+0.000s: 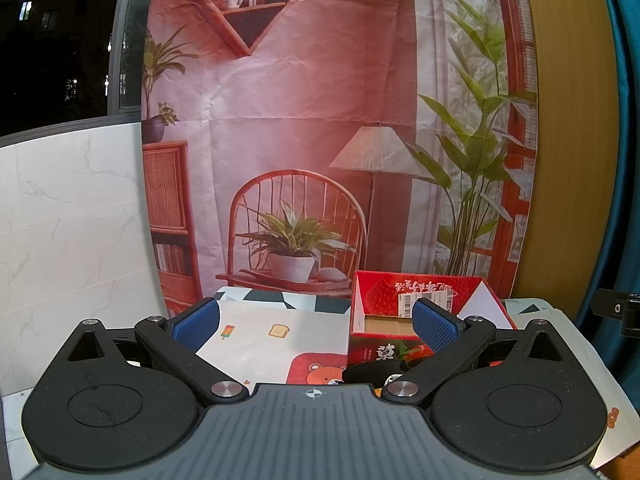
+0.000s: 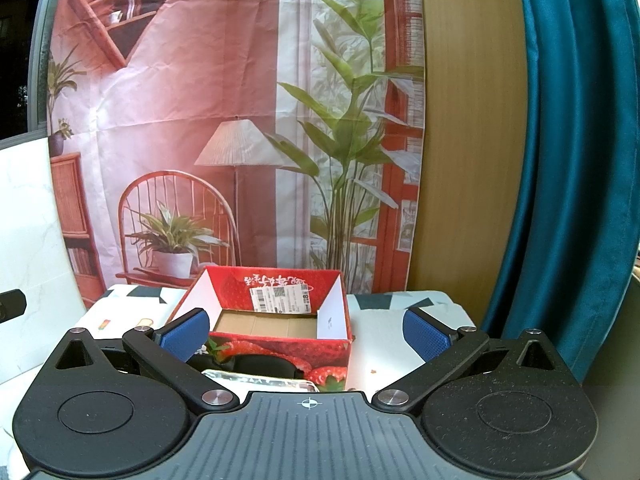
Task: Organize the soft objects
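Patterned tablecloth (image 1: 256,344) bears a red box (image 2: 280,344) before a printed backdrop (image 2: 200,120).

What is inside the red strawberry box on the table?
The red strawberry box shows only its bare brown cardboard floor and a shipping label on the back flap. Its front wall hides the nearest strip of floor.
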`<state>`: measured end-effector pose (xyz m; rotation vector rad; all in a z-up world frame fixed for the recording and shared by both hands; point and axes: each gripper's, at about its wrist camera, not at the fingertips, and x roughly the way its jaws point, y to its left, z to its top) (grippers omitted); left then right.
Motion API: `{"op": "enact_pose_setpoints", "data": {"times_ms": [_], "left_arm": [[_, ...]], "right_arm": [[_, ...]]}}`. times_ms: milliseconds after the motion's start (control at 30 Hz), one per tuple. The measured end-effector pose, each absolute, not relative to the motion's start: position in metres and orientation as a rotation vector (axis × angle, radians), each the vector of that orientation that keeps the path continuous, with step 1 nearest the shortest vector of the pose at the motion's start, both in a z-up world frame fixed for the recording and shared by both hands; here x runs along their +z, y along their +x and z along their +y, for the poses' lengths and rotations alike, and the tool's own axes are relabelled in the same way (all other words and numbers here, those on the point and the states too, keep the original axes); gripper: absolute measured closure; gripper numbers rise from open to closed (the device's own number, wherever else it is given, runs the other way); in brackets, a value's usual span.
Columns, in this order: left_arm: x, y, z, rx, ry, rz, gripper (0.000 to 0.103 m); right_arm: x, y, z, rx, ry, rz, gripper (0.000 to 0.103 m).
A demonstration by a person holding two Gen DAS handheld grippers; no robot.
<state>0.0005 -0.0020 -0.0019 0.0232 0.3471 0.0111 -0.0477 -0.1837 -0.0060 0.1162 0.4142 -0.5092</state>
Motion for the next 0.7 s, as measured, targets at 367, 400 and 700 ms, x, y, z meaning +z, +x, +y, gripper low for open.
{"op": "enact_pose_setpoints", "data": {"times_ms": [367, 400, 700], "left_arm": [[-0.0056, 0.0002, -0.0028, 0.006, 0.029, 0.35, 0.0], [-0.0055, 0.0003, -0.0029, 0.006, 0.028, 0.35, 0.0], [-0.0049, -0.0001, -0.0027, 0.004, 0.029, 0.352, 0.0]], "right_arm": [[-0.0068, -0.0464, -0.1845, -0.511, 0.118, 0.415, 0.0], [-0.0069, -0.0464, -0.1843, -0.511, 0.117, 0.415, 0.0], [-0.0074, -0.0463, -0.184, -0.512, 0.117, 0.416, 0.0]]}}
